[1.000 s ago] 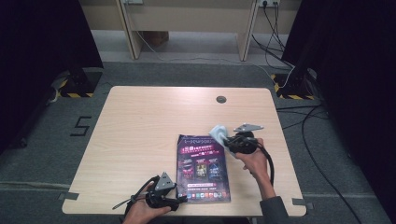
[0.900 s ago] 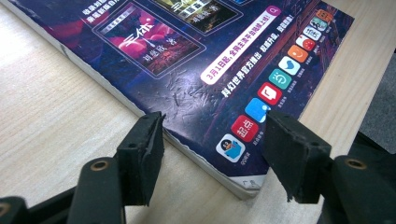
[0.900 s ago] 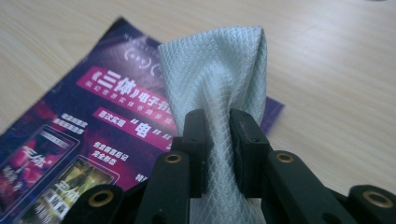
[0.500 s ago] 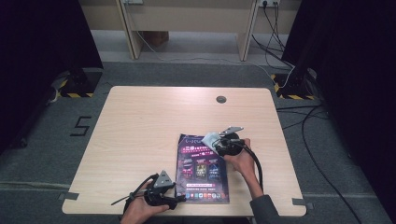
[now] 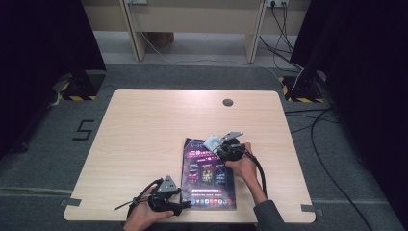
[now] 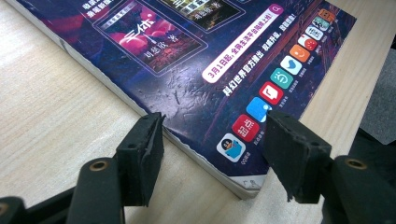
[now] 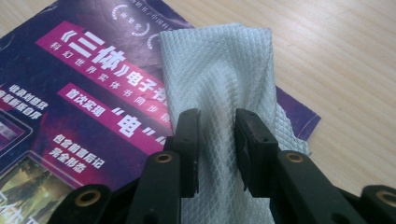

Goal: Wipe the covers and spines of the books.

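now the right tool [image 7: 215, 135] pinches a pale grey waffle-textured cloth [image 7: 219, 74] on the glossy purple magazine's [image 5: 208, 173] top corner; left tool [image 6: 212, 154] (jaws open) straddles its near corner, so wiping could slide it across the surface.

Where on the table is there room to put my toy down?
The whole left half of the table is bare, and so is the far strip between the magazine and the small round hole. It is crowded near the front: both grippers and the grey cloth sit at the magazine.
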`<state>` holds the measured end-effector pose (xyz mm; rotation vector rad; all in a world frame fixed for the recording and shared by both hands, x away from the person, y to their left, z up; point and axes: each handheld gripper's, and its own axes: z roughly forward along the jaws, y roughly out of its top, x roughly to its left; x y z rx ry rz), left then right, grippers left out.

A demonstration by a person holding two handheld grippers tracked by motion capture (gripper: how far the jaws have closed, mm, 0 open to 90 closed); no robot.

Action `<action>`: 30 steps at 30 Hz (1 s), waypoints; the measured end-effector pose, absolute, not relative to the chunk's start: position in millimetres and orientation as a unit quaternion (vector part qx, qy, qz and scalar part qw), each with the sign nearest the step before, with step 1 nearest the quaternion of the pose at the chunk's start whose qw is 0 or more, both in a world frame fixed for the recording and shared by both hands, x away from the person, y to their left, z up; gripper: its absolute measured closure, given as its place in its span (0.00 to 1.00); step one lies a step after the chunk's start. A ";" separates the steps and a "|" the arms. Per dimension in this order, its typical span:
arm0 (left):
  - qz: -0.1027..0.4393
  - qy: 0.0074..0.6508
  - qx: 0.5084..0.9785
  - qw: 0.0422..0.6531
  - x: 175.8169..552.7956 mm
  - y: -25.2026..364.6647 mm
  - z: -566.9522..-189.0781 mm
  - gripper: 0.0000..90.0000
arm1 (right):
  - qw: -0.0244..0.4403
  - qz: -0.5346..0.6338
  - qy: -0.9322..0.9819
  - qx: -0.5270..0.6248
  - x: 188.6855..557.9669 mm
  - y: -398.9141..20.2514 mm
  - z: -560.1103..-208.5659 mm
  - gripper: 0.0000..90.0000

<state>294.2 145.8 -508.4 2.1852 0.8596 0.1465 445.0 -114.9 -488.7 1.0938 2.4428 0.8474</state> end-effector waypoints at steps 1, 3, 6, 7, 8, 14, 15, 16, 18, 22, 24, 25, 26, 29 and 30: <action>0.058 0.337 0.858 0.384 294.2 145.7 -508.4 0.42 | 0.171 0.298 0.858 0.383 446.8 -116.4 -489.1 0.80; 0.057 0.337 0.858 0.384 294.4 145.7 -508.3 0.42 | 0.184 0.295 0.852 0.392 451.8 -121.5 -489.7 0.80; 0.057 0.337 0.858 0.384 294.4 145.7 -508.3 0.42 | 0.207 0.287 0.837 0.417 460.3 -131.7 -490.6 0.81; 0.057 0.336 0.858 0.384 294.5 145.6 -508.2 0.42 | 0.208 0.289 0.835 0.420 462.5 -134.8 -490.7 0.81; 0.057 0.336 0.859 0.383 294.6 145.6 -508.2 0.42 | 0.209 0.289 0.832 0.425 463.9 -136.8 -490.9 0.81; 0.056 0.336 0.859 0.383 294.9 145.8 -508.3 0.42 | 0.218 0.284 0.837 0.413 460.5 -131.0 -491.3 0.83; 0.056 0.336 0.859 0.383 294.8 145.8 -508.2 0.42 | 0.212 0.286 0.840 0.410 458.4 -127.5 -491.0 0.83; 0.056 0.336 0.859 0.383 294.8 145.8 -508.3 0.42 | 0.205 0.290 0.844 0.402 456.6 -123.8 -491.0 0.82; 0.056 0.336 0.859 0.383 294.9 145.8 -508.3 0.42 | 0.187 0.299 0.852 0.388 452.0 -113.8 -491.0 0.82; 0.057 0.335 0.858 0.385 294.6 146.0 -508.6 0.42 | 0.189 0.295 0.863 0.363 447.0 -100.0 -490.7 0.81; 0.056 0.336 0.857 0.386 294.5 146.1 -508.9 0.41 | 0.188 0.295 0.864 0.362 449.0 -101.9 -490.4 0.79; 0.056 0.336 0.857 0.387 294.6 146.2 -509.1 0.41 | 0.186 0.296 0.861 0.370 450.4 -104.4 -490.4 0.78; 0.058 0.338 0.857 0.385 294.9 146.3 -509.4 0.40 | 0.196 0.292 0.858 0.374 452.2 -107.6 -490.7 0.77; 0.059 0.338 0.856 0.386 296.5 147.0 -510.1 0.35 | 0.211 0.282 0.846 0.400 457.7 -121.1 -490.3 0.76; 0.060 0.338 0.856 0.386 296.4 146.8 -510.2 0.35 | 0.209 0.285 0.842 0.408 459.3 -125.6 -490.5 0.75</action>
